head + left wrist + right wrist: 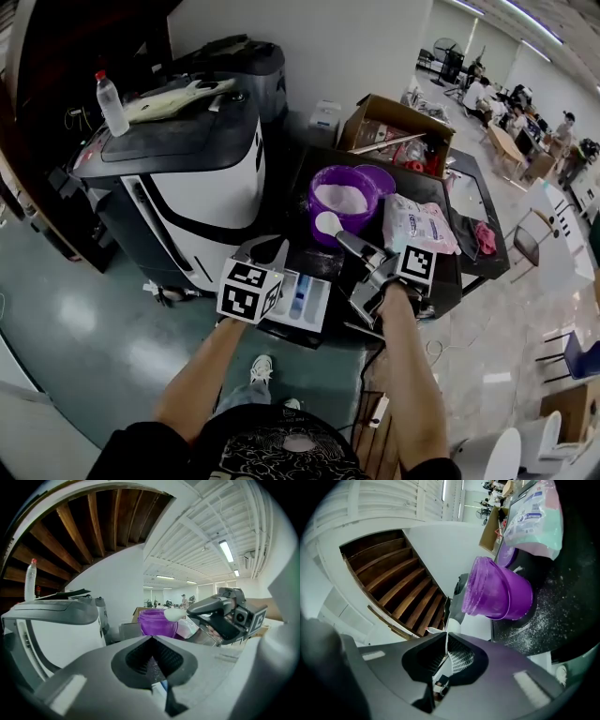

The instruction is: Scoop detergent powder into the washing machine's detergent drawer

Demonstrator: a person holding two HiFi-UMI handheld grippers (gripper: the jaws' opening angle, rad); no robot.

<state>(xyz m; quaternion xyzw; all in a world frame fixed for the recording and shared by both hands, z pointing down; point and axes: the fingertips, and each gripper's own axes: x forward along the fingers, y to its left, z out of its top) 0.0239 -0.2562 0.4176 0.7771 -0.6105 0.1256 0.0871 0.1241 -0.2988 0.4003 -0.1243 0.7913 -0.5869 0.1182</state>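
1. Head view.
   - Washing machine [202, 178] at far left.
   - Detergent drawer [319, 309], white with a blue insert, near centre, just beside the left gripper [267, 248].
   - Purple tub [316, 202] of powder on the black table [427, 192], farther off and right of the drawer.
   - Right gripper [349, 242] holds a white scoop [328, 223], heaped, over the tub's near rim.
   - Detergent bag [419, 225] lies right of the tub.
2. Left gripper view.
   - Jaws are drawn together with the tips meeting, and I can make out nothing gripped.
   - A sliver of white and blue shows below them, probably the drawer.
   - Tub and loaded scoop stand ahead, to the right.
3. Right gripper view.
   - Jaws are clamped on the scoop's thin handle.
   - The tub is just beyond, and spilled powder dusts the table.
4. Step in hand, by my reckoning: the powder is scooped and lifted, and the transfer to the drawer is not yet made.
5. The next move calls for a level carry nearer and leftward to the drawer. Then comes a slow tip over one compartment; I cannot tell which one takes powder.
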